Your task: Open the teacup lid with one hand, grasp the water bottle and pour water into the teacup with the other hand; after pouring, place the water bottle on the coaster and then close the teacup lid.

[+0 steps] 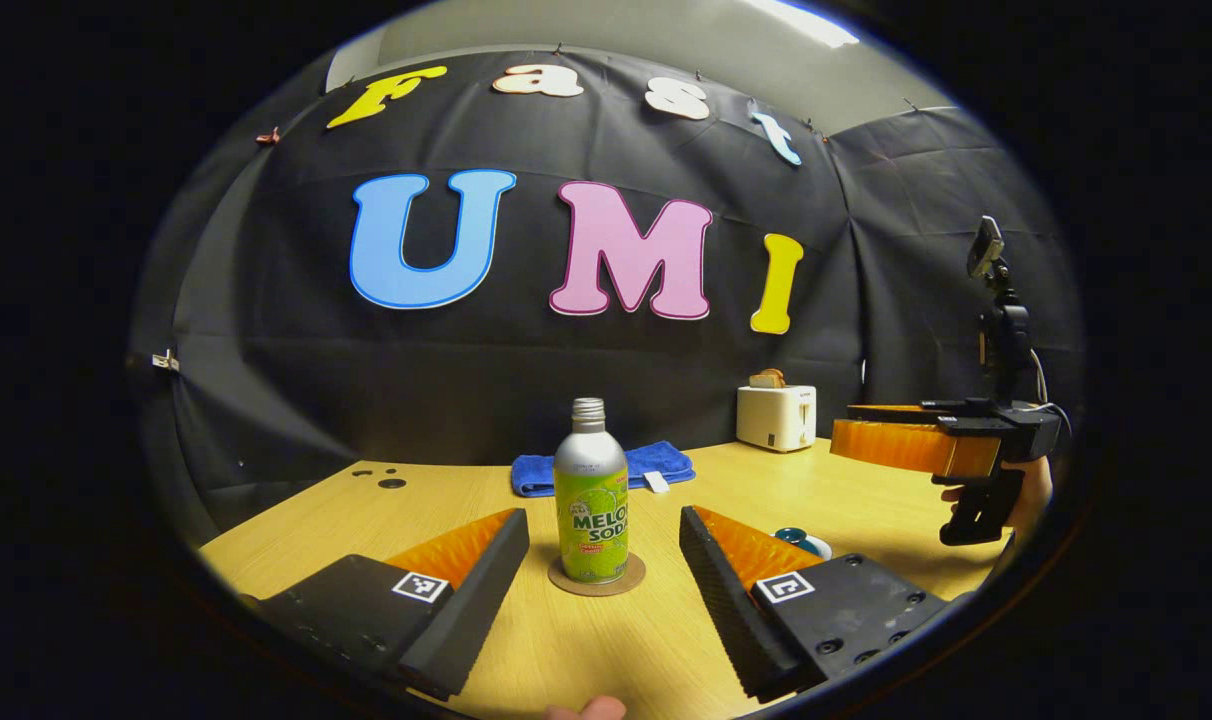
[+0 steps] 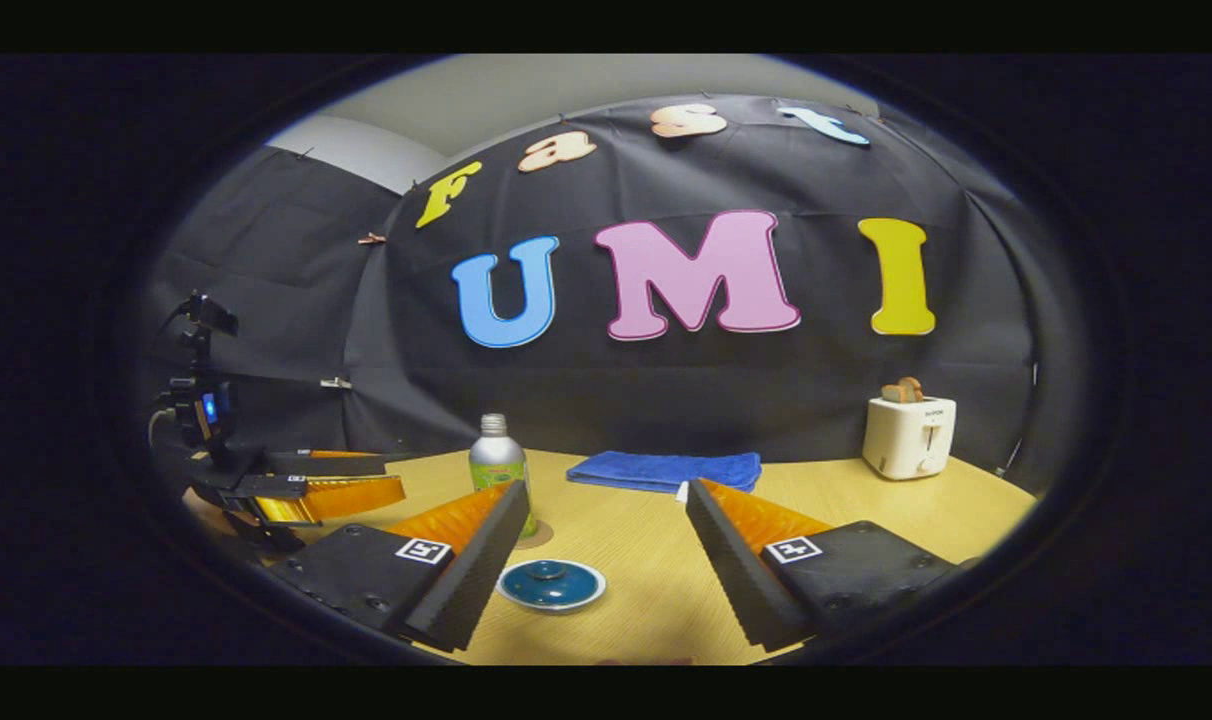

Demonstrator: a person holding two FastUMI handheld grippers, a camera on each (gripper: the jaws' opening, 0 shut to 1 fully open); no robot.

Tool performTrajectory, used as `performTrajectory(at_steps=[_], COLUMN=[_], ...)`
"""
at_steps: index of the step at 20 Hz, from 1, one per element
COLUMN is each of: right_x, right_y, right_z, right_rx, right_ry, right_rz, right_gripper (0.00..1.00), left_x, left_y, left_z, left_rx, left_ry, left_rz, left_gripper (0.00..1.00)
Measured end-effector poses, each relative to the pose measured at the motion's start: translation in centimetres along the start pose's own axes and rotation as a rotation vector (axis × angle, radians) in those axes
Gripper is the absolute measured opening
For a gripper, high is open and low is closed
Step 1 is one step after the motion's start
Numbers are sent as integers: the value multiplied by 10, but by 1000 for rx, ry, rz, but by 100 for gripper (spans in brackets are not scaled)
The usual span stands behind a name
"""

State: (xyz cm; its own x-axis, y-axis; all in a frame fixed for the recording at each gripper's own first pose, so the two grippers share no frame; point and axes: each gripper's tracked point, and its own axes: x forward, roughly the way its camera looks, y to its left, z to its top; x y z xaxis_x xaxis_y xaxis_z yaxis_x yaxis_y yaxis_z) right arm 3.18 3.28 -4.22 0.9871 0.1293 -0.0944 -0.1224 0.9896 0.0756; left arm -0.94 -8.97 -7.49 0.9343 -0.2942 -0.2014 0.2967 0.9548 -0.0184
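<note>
Water bottle [image 1: 591, 492] stands upright on the round coaster [image 1: 597, 577] on the wooden tabletop [image 1: 606, 640], straight ahead of the left gripper [image 1: 604, 578], whose fingers are spread wide and hold nothing. The teacup lid [image 2: 551, 583] lies on the tabletop between the fingers of the right gripper [image 2: 606, 560], which is also released and empty. A folded blue towel [image 2: 666, 469] lies near the booth wall, and a white toaster [image 2: 909, 435] stands to its right.
</note>
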Motion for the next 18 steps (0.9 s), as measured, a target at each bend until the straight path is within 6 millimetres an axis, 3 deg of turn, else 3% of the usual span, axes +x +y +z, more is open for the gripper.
performTrajectory(at_steps=[2, 18], right_x=[0, 0], right_y=[0, 1], right_z=[1, 1], right_rx=[-5, -11], right_ry=[-3, 3], right_rz=[-2, 1], right_gripper=[98, 98], left_x=[0, 1], left_y=[1, 5], left_z=[0, -2], left_rx=[-3, -5], left_ry=[0, 5], left_rz=[1, 8], left_gripper=[99, 96])
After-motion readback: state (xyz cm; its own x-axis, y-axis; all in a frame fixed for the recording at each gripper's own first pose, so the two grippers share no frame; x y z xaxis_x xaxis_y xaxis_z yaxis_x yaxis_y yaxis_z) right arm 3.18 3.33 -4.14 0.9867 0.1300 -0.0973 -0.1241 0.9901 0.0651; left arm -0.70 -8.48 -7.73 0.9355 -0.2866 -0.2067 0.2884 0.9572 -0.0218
